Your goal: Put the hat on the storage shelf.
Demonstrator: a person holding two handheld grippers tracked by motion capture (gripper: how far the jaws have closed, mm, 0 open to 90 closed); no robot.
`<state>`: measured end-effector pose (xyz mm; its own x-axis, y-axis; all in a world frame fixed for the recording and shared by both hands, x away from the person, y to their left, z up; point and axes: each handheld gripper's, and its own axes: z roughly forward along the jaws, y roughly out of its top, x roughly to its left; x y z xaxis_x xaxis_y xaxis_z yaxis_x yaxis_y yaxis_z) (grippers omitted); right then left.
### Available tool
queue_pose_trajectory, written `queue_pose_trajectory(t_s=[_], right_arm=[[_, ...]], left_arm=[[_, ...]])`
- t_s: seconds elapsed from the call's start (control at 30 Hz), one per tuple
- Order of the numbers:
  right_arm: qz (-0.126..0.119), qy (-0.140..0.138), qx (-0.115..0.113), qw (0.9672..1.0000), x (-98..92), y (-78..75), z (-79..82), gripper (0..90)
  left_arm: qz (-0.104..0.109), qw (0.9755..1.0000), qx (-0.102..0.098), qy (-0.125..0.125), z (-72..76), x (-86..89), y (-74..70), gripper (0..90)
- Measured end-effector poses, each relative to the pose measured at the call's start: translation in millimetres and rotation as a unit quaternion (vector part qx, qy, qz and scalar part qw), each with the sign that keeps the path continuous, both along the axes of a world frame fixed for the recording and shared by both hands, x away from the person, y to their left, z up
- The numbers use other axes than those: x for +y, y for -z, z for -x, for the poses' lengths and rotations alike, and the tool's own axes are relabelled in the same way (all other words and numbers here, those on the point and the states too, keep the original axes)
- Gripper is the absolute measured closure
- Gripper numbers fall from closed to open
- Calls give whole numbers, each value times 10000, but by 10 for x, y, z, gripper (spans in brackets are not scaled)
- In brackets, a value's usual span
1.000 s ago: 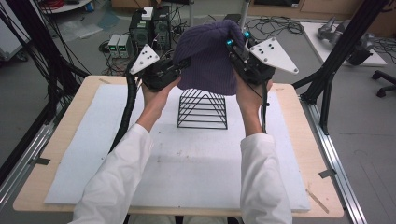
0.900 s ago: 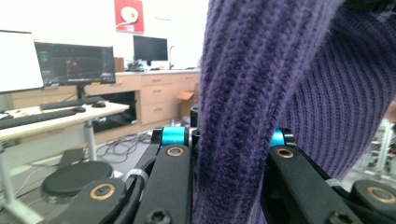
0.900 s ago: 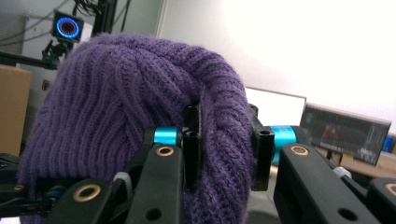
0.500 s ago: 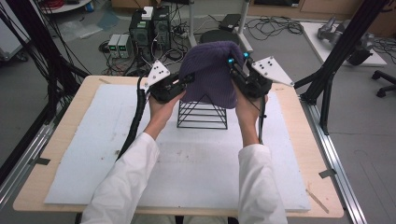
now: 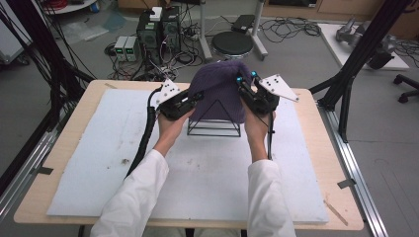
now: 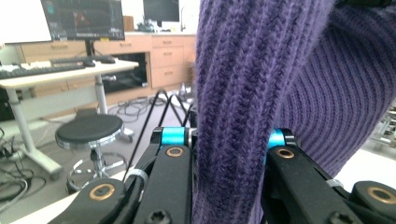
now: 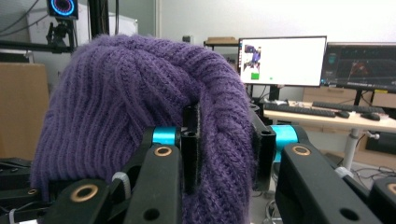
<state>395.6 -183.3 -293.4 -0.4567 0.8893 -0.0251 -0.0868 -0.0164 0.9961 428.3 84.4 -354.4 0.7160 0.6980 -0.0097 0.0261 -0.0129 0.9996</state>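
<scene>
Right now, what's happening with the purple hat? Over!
Left claw and right claw both shut on purple hat. Hat partly over wire pyramid stand. Nothing blocking.

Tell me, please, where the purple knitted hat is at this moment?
In the high view the purple knitted hat hangs over the top of the black wire pyramid frame at the table's far middle, pinched at its sides by the left tool and right tool.

High view sits above the person's side, looking down across the desk [image 5: 296,197]. Both gripper views ride super close, facing the same purple beanie [image 6: 243,93] from opposite sides.
</scene>
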Motion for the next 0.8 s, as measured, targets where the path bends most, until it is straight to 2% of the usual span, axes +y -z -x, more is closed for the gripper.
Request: queue_pose_trajectory(t_s=[0.17,0.27,0.47,0.6,0.8], right_arm=[[144,55,98,9998,30,148,-45,719],[155,35,238,9996,19,244,-81,718],[106,-62,499,9987,-8,382,-127,711],[162,-126,581,9981,-1,438,-144,714],[93,-141,600,9981,14,453,-132,711]], left_arm=[[-83,9999,109,-47,-13,-7,177,798],[-185,9997,155,-61,-24,1,261,798],[-216,9993,298,-48,-38,25,398,797],[-171,9990,407,-59,-42,54,449,794],[-117,9989,447,-50,-25,48,464,786]])
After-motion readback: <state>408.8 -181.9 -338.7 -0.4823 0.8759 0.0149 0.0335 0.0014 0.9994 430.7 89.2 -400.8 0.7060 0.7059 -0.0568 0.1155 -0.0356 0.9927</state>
